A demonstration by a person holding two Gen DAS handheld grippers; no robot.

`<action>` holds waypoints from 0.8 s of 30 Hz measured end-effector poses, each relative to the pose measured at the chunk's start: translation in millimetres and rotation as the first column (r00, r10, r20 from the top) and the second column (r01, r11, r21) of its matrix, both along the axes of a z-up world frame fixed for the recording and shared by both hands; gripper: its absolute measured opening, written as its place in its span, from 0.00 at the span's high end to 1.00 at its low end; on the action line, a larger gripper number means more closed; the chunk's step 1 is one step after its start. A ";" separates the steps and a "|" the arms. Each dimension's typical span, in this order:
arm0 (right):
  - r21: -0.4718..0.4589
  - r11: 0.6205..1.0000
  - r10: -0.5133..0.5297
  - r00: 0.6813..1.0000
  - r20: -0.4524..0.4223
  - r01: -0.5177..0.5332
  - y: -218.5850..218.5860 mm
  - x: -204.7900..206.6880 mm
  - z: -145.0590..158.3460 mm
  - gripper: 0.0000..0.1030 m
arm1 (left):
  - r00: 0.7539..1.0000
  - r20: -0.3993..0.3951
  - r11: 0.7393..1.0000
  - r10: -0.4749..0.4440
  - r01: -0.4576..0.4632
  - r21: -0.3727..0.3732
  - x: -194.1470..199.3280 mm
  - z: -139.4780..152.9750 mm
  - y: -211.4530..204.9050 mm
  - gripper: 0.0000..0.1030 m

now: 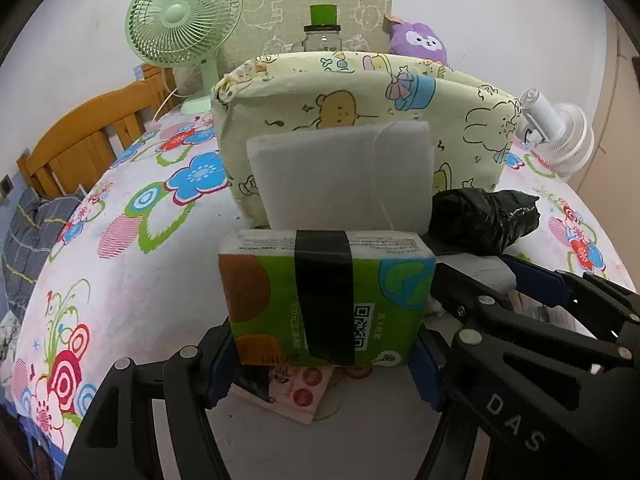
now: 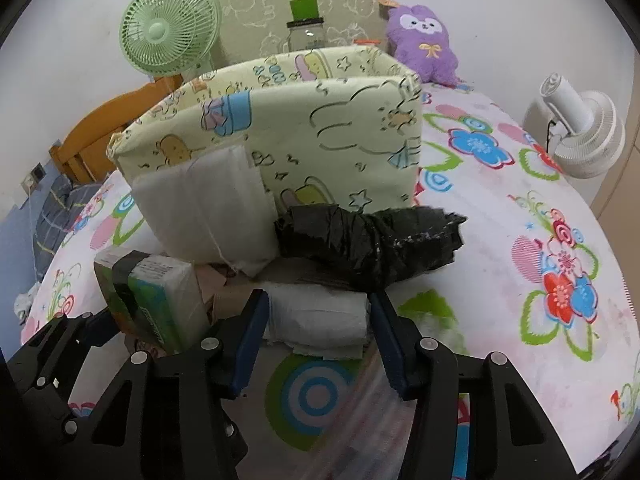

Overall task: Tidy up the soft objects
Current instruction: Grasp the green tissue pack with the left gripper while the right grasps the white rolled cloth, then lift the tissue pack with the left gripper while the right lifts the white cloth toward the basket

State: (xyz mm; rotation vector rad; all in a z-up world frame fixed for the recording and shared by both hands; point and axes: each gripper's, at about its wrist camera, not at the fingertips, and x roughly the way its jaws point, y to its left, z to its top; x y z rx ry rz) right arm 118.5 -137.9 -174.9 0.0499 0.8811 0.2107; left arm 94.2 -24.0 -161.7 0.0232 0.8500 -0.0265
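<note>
Two grips: left hand-held gripper (image 1: 322, 354) clamps tissue pack (image 1: 326, 296); right hand-held gripper (image 2: 316, 334) squeezes white roll (image 2: 318, 316).

A home bedroom: a flowered bedsheet (image 2: 520, 184) fills the frame, a wooden headboard (image 1: 84, 136) sits left, a purple plush toy (image 2: 424, 44) upper right.
</note>
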 end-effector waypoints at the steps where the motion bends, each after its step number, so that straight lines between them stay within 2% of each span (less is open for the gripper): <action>1: -0.002 1.000 -0.002 1.000 0.001 0.002 0.7 0.0 -0.5 0.46 | 1.000 -0.003 1.000 0.000 0.000 -0.007 0.0 -0.2 1.1 0.29; 6: -0.018 1.000 -0.007 1.000 0.006 0.007 4.1 0.2 -0.8 0.47 | 1.000 -0.001 1.000 -0.006 0.005 -0.023 0.4 -0.7 2.8 0.29; 9: -0.014 1.000 -0.001 1.000 0.012 0.001 5.2 -1.1 -0.7 0.56 | 1.000 0.001 1.000 -0.008 0.008 -0.023 0.1 -0.5 2.3 0.29; 12: -0.012 1.000 0.006 1.000 0.017 -0.006 6.6 -2.5 0.7 0.61 | 1.000 0.001 0.999 -0.013 0.013 -0.030 0.5 -0.1 1.8 0.29; 24: 0.003 1.000 -0.022 0.996 0.084 0.022 -3.8 -9.2 24.9 0.61 | 0.998 0.053 0.998 -0.025 0.028 -0.048 -2.5 23.0 -5.6 0.29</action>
